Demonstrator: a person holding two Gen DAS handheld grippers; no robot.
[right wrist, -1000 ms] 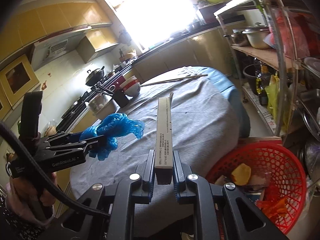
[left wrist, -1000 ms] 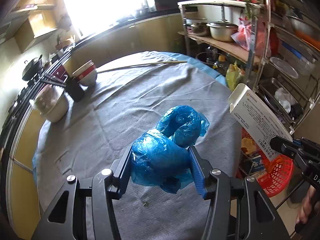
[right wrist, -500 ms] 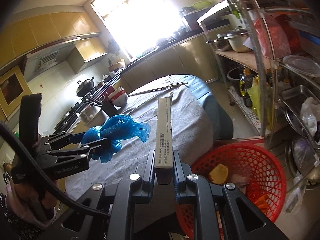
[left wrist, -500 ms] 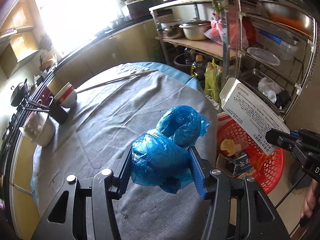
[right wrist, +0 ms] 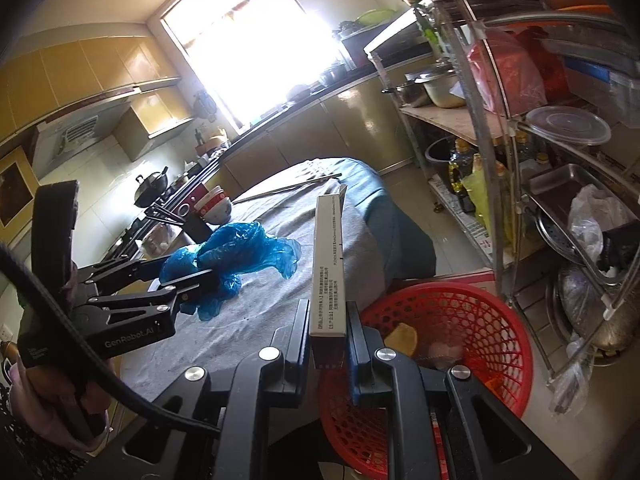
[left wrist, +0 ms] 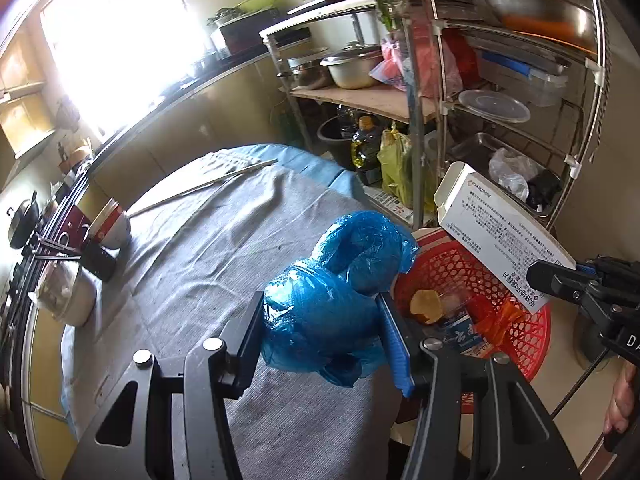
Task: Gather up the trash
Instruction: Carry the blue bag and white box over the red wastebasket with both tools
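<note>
**Sam:** What is on the left side?

**Me:** I see two bowls (left wrist: 110, 226) and a white pot (left wrist: 66, 294) at the left edge of the table (left wrist: 192, 264). A gray cloth covers the table.

**Sam:** What do my left tongs (left wrist: 320, 322) hold?

**Me:** They are squeezed onto a crumpled blue bag (left wrist: 332, 300). The bag is up in the air, over the table edge, just beside the red basket (left wrist: 536, 332).

**Sam:** And the right tongs (right wrist: 328, 332)?

**Me:** They are pinched tight on the end of a long white box (right wrist: 329, 264). The box sticks up, next to the basket (right wrist: 472, 308).

**Sam:** What is in the basket?

**Me:** I see a yellow scrap (left wrist: 426, 306) and some wrappers. It sits on the floor, between the table and the metal shelf (left wrist: 416, 128).
</note>
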